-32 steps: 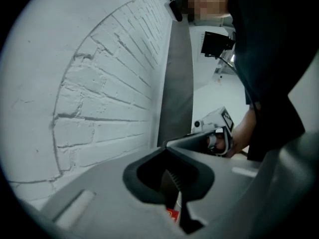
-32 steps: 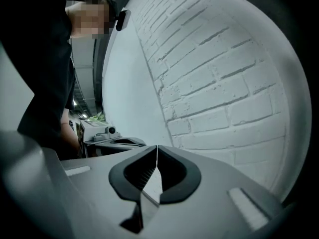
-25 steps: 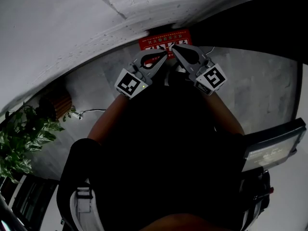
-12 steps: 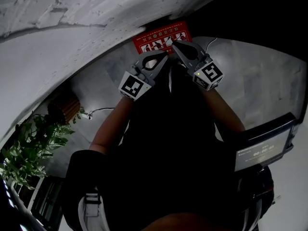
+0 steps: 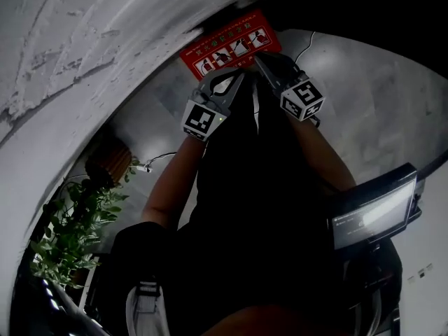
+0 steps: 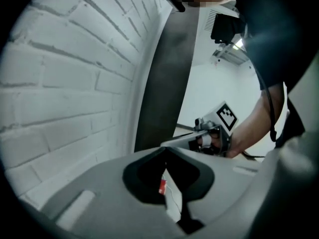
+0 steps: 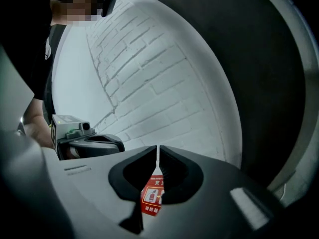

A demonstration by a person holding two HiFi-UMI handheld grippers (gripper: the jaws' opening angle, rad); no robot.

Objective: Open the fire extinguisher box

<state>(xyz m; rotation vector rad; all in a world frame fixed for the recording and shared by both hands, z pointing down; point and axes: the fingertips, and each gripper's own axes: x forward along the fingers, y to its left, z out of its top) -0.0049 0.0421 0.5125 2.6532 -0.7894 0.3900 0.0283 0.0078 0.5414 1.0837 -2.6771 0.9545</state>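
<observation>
Hovering side by side, the left gripper [image 5: 240,78] and right gripper [image 5: 259,59] both have their jaws pressed together, with nothing caught between them. The red box [image 5: 231,44] sits just ahead of their tips, by the brick wall [image 5: 84,61] on the left gripper's left.

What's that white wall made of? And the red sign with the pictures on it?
The wall looks like brick painted matte white: rows of blocks with grooves between. The red sign looks like a thin, smooth printed sticker or plastic sheet; I cannot tell which.
</observation>
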